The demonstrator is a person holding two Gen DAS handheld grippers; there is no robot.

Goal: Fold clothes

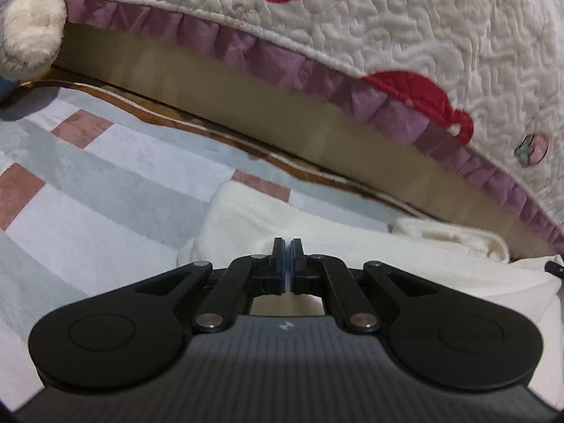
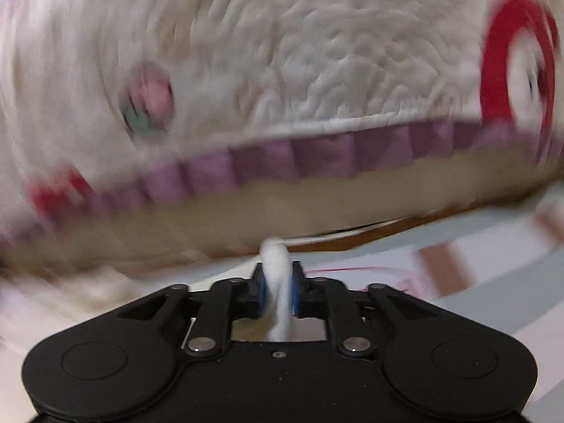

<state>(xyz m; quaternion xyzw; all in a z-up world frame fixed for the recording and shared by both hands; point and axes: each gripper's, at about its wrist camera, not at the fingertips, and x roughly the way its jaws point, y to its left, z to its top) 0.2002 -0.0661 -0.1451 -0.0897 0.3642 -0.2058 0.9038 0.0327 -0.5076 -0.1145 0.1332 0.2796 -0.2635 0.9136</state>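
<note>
A cream fleece garment (image 1: 268,218) lies on the striped bed sheet (image 1: 88,190), spreading from the middle to the right of the left wrist view. My left gripper (image 1: 287,246) is shut with nothing visible between its pads, just above the garment's near part. My right gripper (image 2: 278,271) is shut on a bunched fold of the cream garment (image 2: 276,264), which sticks out past the fingertips and runs back between the fingers. More of the garment shows blurred at the lower left of the right wrist view (image 2: 88,282). The right wrist view is motion-blurred.
A quilted white cover with red patterns and a purple ruffle (image 1: 405,35) hangs over a tan mattress side (image 1: 246,81) straight ahead. It also fills the right wrist view (image 2: 282,53). A plush toy (image 1: 28,35) sits at the far left.
</note>
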